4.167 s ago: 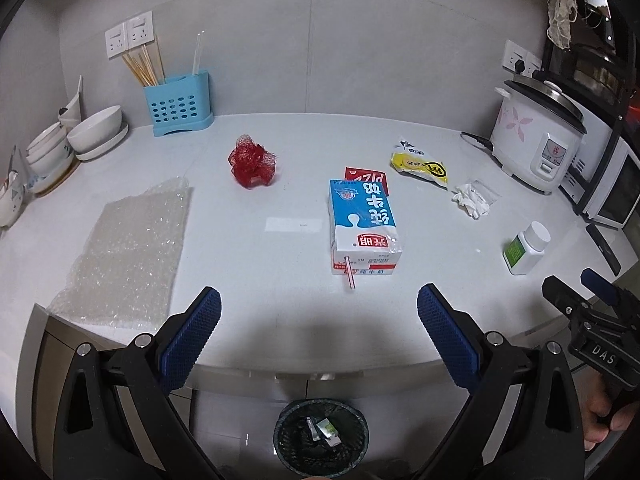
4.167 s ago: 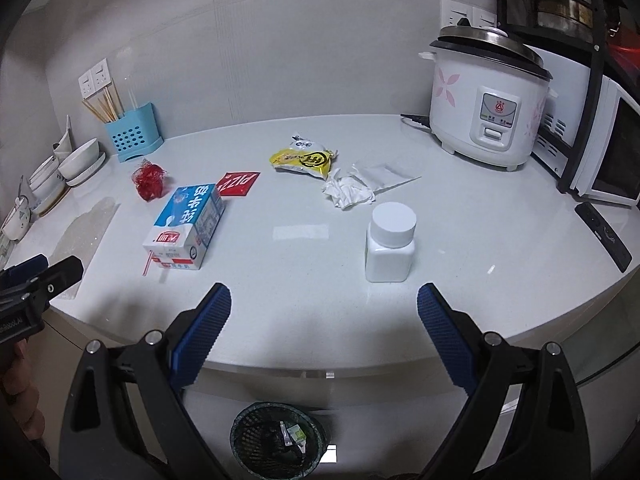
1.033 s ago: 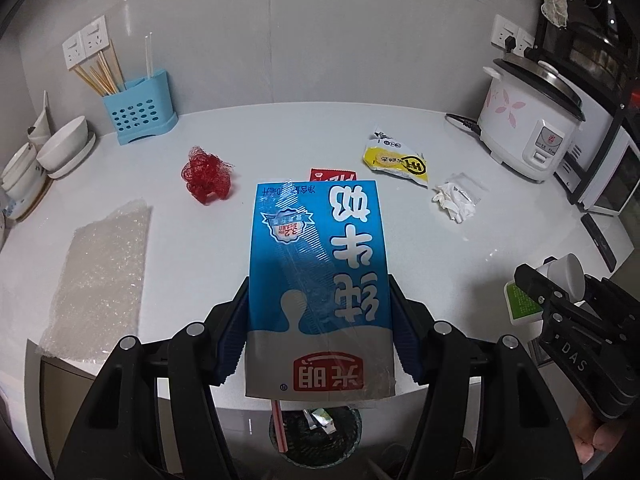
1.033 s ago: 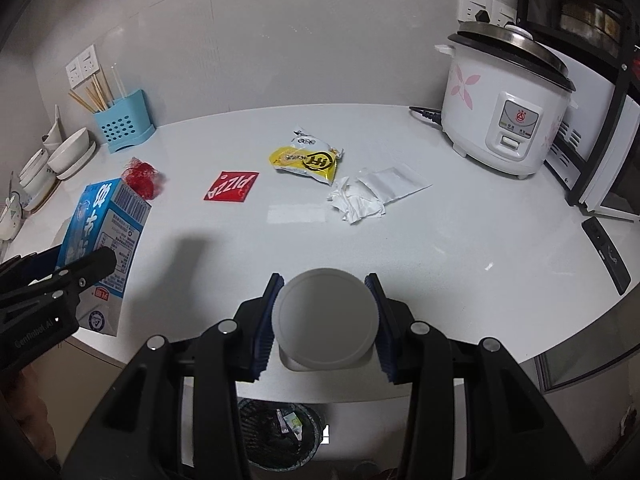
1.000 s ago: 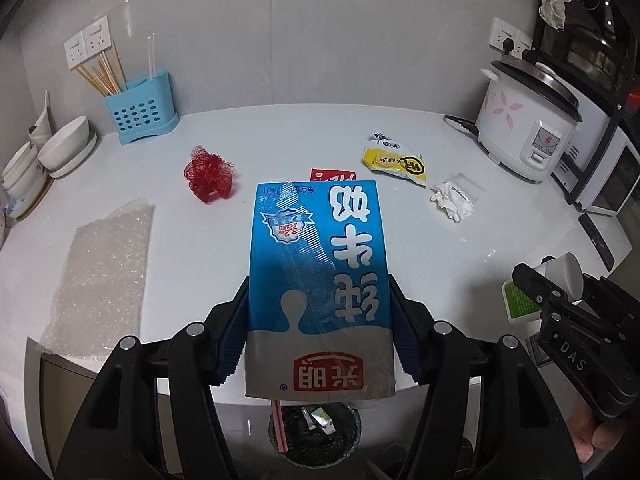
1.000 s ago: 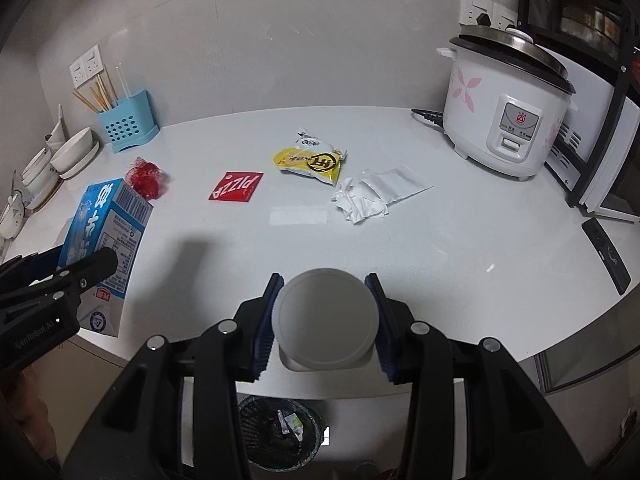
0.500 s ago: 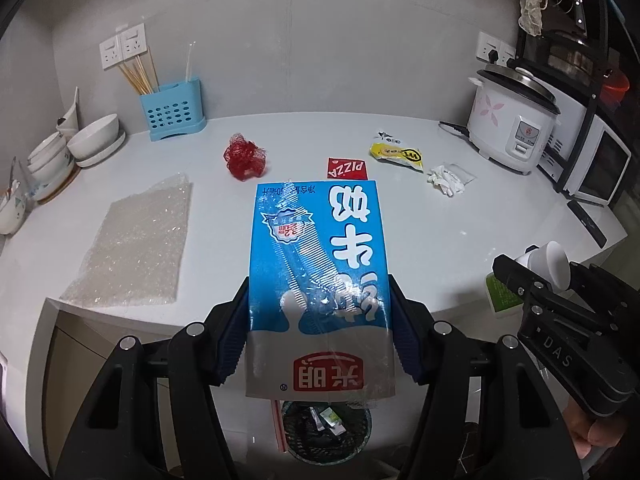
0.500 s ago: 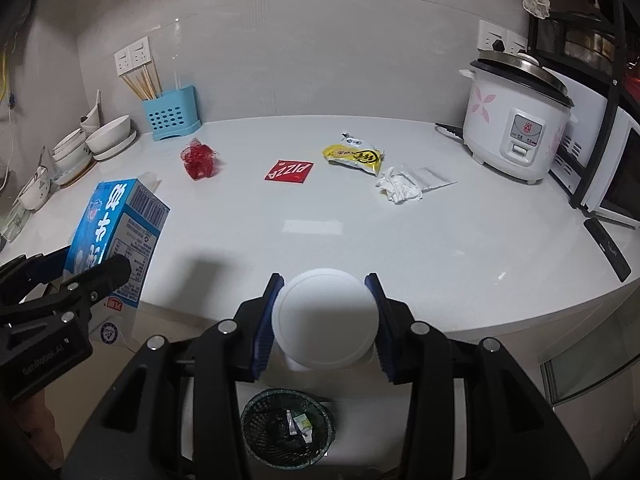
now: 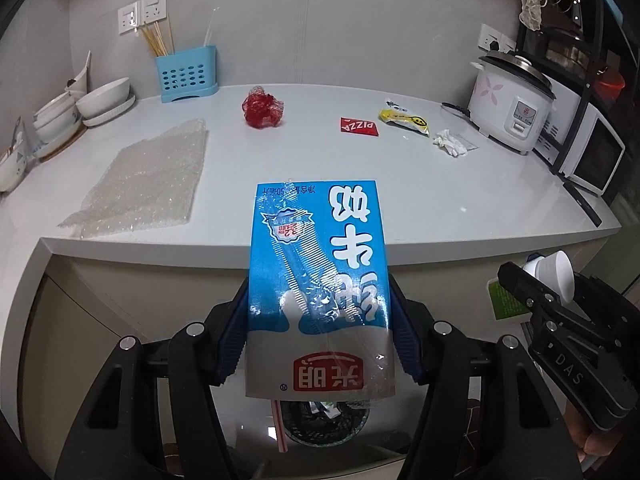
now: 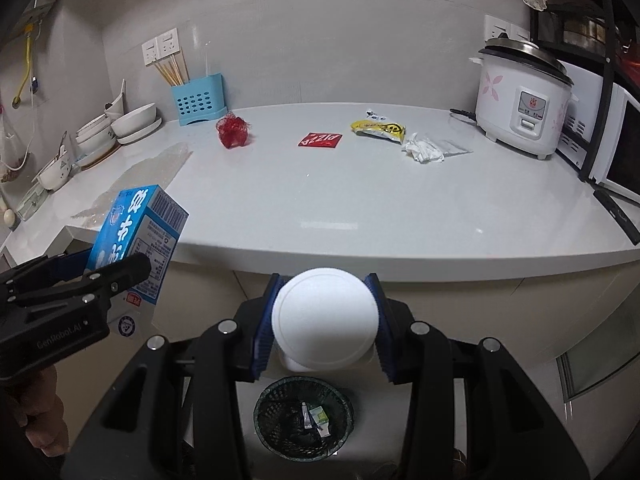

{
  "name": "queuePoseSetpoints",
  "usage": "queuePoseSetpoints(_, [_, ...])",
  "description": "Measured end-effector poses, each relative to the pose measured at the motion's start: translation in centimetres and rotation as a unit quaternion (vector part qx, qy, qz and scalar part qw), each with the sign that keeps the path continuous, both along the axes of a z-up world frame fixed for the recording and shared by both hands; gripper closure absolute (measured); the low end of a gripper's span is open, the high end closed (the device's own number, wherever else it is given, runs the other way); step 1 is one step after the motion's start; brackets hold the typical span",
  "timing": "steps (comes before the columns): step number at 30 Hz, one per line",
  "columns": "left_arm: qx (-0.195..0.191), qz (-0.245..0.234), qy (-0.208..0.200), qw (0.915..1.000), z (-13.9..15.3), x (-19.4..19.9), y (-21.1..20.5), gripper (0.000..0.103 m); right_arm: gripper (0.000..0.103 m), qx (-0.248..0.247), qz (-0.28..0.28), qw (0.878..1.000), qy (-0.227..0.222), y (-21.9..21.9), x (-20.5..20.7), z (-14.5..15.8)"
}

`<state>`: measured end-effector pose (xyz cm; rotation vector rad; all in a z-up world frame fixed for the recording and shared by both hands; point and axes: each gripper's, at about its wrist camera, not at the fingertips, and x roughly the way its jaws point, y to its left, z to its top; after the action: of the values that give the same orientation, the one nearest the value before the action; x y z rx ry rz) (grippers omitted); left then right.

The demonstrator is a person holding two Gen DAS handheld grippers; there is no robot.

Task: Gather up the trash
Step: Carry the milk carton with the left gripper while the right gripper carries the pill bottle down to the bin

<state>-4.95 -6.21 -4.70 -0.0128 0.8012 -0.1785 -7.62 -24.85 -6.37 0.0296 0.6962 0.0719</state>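
My left gripper (image 9: 318, 340) is shut on a blue and white milk carton (image 9: 320, 280) with a red-striped straw, held off the counter above a black mesh bin (image 9: 324, 420). My right gripper (image 10: 324, 322) is shut on a white bottle (image 10: 325, 316) with a white cap, held above the same bin (image 10: 304, 416), which holds a few scraps. The carton also shows in the right wrist view (image 10: 136, 240), and the bottle shows in the left wrist view (image 9: 548, 276). On the counter lie a red mesh ball (image 9: 262, 106), a red pizza packet (image 9: 359, 126), a yellow wrapper (image 9: 404, 120), crumpled tissue (image 9: 448, 142) and bubble wrap (image 9: 144, 176).
The white counter (image 10: 360, 208) has a rounded front edge with cabinets below. A rice cooker (image 10: 524, 100) and microwave (image 9: 592, 152) stand at the right. A blue utensil holder (image 10: 196, 100) and stacked bowls (image 10: 120, 124) stand at the back left.
Both grippers have pulled back from the counter and dropped lower, each with its object. The bin now lies under them, and the counter edge has moved up in both views.
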Motion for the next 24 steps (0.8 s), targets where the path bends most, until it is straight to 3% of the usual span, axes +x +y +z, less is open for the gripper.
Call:
queuePoseSetpoints(9, [-0.019, -0.005, 0.025, 0.9995, -4.5, -2.3, 1.1, 0.042, 0.063, 0.004, 0.004, 1.000, 0.022, 0.2, -1.9, -6.2])
queuePoseSetpoints(16, [-0.021, -0.017, 0.021, 0.9994, -7.9, -3.2, 1.0, 0.042, 0.063, -0.009, 0.010, 0.999, 0.038, 1.0, -1.8, -11.9])
queuePoseSetpoints(24, [-0.023, -0.014, 0.056, 0.9981, -15.1, -2.3, 1.2, 0.042, 0.063, -0.003, 0.012, 0.998, 0.069, 1.4, -0.6, -18.1])
